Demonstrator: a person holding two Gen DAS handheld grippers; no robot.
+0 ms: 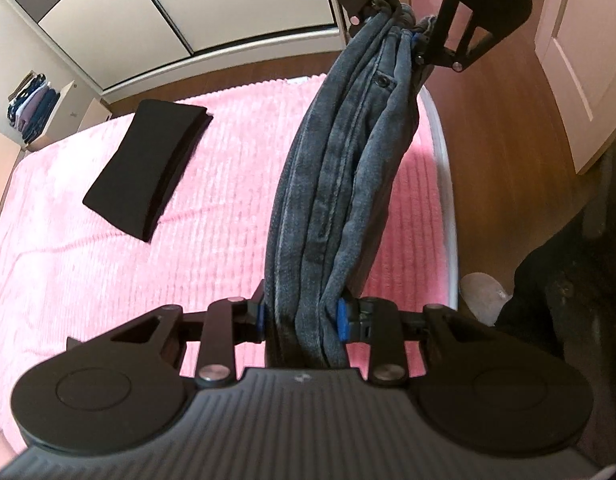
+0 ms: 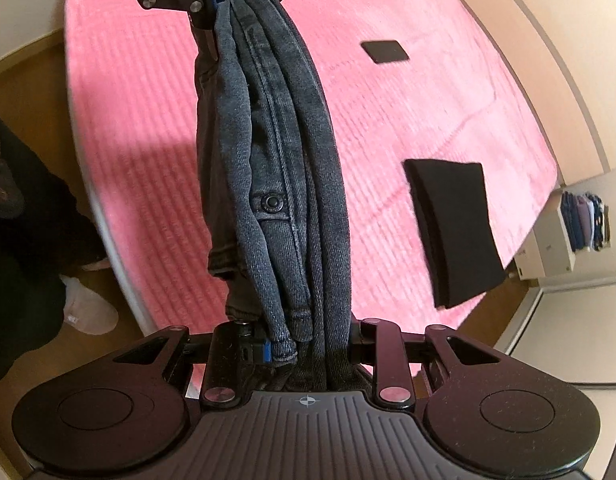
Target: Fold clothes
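Pink bed (image 1: 108, 280); folded jeans (image 1: 339, 184) slung between left gripper (image 1: 304, 316) and right gripper (image 2: 308, 344), both clamped on the ends. Heavy, thick denim, sags; grip bundled ends.

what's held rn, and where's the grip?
The folded jeans, slung between both grippers above the pink bed: left gripper clamps one end of the bundle, right gripper the opposite end.

Right claw (image 2: 308, 350) clamps folded jeans (image 2: 276, 160) above the pink bedspread (image 2: 407, 112).
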